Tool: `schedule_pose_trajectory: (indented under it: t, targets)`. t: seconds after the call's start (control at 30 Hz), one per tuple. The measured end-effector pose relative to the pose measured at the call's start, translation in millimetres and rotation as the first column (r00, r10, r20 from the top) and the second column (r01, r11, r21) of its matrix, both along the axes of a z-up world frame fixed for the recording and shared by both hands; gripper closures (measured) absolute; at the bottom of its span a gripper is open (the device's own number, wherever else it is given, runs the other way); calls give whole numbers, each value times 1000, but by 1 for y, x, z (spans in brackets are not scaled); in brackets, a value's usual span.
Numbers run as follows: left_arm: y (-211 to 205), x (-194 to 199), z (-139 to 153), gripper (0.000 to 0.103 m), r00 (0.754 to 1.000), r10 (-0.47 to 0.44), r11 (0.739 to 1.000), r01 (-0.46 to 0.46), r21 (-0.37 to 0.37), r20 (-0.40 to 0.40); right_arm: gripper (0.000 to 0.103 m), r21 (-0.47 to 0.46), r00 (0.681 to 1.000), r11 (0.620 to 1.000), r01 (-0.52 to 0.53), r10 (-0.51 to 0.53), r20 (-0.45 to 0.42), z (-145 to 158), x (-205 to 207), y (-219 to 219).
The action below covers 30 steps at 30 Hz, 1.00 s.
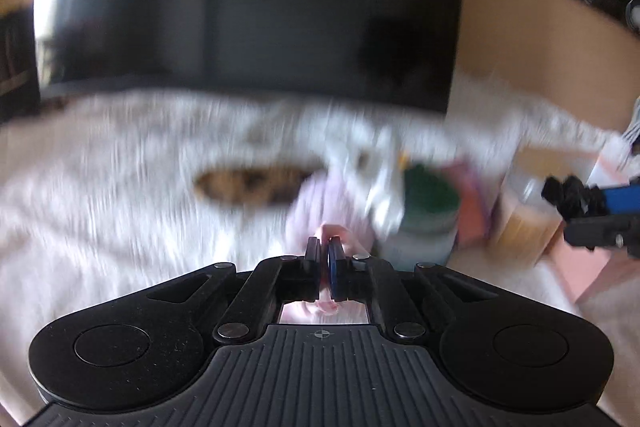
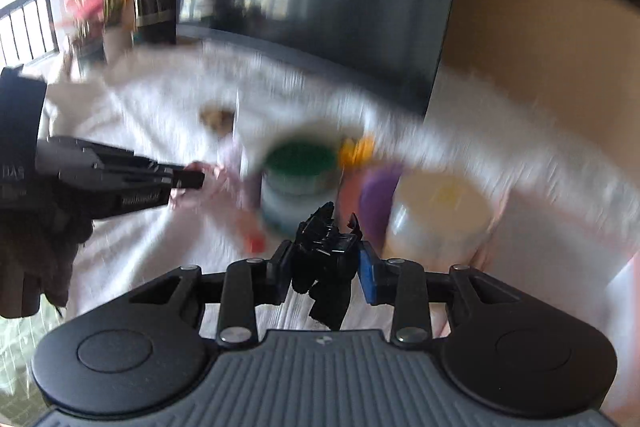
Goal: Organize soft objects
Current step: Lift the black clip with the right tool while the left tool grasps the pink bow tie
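Both views are motion-blurred. My left gripper (image 1: 328, 247) is shut on a pale pink soft cloth (image 1: 320, 203) that lies on the white furry cover (image 1: 120, 187). It also shows in the right wrist view (image 2: 192, 179), at the left, pinching the same pink cloth (image 2: 224, 179). My right gripper (image 2: 324, 255) is shut on a crumpled black soft object (image 2: 324, 259) that hangs between the fingers. In the left wrist view the right gripper (image 1: 560, 193) shows at the right edge with the black object (image 1: 576, 195).
A jar with a green lid (image 2: 298, 179) stands ahead, a cream-lidded tub (image 2: 440, 219) to its right, purple and orange items (image 2: 376, 195) between them. A large dark TV screen (image 1: 248, 7) stands behind. A leopard-print patch (image 1: 248, 183) lies on the cover.
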State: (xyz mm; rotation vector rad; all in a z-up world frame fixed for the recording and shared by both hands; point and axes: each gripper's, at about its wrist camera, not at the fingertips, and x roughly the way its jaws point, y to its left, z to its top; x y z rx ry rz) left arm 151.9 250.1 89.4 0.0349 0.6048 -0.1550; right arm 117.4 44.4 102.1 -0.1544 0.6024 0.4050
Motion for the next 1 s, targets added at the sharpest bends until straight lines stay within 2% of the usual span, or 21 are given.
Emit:
schedule_pose_trajectory:
  t: [0.13,0.23,0.43,0.6,0.8,0.9,1.0]
  targets:
    - [-17,12,50,97,992,-64,998,62,15,113,70,29,993,999,35,-38,116,41,-4,-16]
    - [-43,23,81,97,974,-140,990,139,17,179,70,16,976,996,86,-88,198,60,-6,-31]
    - [-102,45,110,96,925,-293,953,304,-7,240,70,30,942,975,220,-220,253,75,-6,-72]
    - [-152,55,115,96,879,-412,898,436,-55,241,70,24,910,945,328,-322,259,70,-5,-102]
    - [-199,67,104,96,819,-535,819,563,-111,208,70,17,874,901,434,-426,236,56,-14,-136]
    - [-220,69,97,96,802,-575,784,596,-174,160,70,11,859,880,475,-467,211,46,-15,-152]
    - [-234,75,86,96,791,-601,762,610,-218,112,70,12,848,863,504,-498,181,37,-16,-165]
